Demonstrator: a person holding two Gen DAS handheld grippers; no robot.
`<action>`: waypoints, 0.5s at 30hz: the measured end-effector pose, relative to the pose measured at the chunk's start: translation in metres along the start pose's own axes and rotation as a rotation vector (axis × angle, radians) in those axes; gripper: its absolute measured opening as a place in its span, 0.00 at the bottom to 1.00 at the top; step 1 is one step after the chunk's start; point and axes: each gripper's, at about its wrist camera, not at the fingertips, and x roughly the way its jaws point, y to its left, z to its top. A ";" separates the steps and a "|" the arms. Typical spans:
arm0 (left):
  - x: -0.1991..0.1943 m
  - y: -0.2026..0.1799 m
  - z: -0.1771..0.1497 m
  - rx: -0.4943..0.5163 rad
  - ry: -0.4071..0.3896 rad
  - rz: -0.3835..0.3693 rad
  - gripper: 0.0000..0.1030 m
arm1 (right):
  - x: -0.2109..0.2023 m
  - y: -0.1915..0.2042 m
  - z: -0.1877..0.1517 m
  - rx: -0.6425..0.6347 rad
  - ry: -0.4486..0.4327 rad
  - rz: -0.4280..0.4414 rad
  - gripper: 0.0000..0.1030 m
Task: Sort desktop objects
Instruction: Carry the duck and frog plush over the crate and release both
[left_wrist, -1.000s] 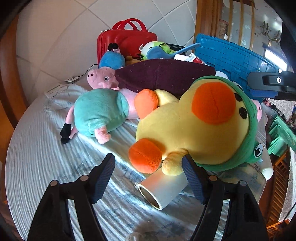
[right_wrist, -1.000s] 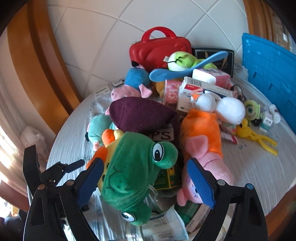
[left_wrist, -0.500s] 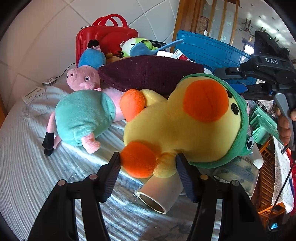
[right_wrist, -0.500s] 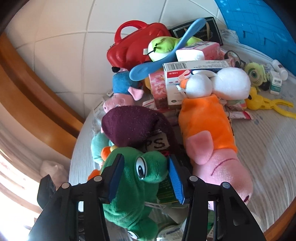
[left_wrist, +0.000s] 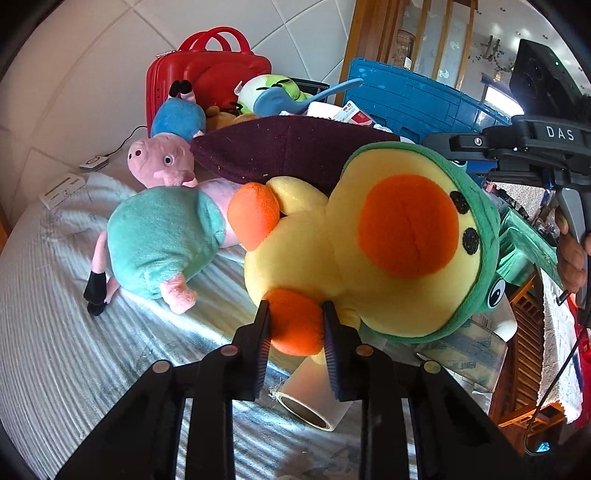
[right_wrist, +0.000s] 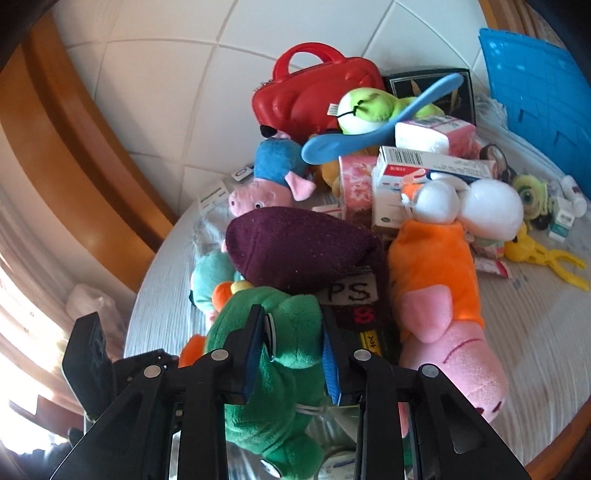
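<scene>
The left hand-held gripper (left_wrist: 295, 325) tilts downward toward the worktop (left_wrist: 55, 350), its jaws closing on the orange foot (left_wrist: 295, 317) of the yellow duck plush (left_wrist: 332, 258), both pads pressing its sides. The right hand-held gripper (right_wrist: 293, 332) also slants down, its blue-padded jaws closing on the duck's green frog hood (right_wrist: 291, 332), which bulges between them. In the left wrist view a hand (left_wrist: 572, 254) holds that gripper's grey handle at the right edge. The duck lies on its back at the near edge of the striped worktop, over a white roll (left_wrist: 314, 395), beside a teal-dressed pig plush (left_wrist: 162, 236) and against a maroon cushion (left_wrist: 288, 147). Behind stand a red case (right_wrist: 317, 96) and a blue crate (left_wrist: 417, 99).
</scene>
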 end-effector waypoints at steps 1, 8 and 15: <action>-0.001 -0.001 0.001 0.004 0.003 0.002 0.25 | -0.002 0.001 0.001 -0.007 -0.002 -0.002 0.27; -0.020 -0.009 0.013 0.017 -0.027 0.011 0.25 | -0.023 0.013 0.008 -0.060 -0.040 -0.019 0.27; -0.039 -0.032 0.050 0.067 -0.092 0.025 0.25 | -0.068 0.016 0.026 -0.088 -0.123 -0.026 0.27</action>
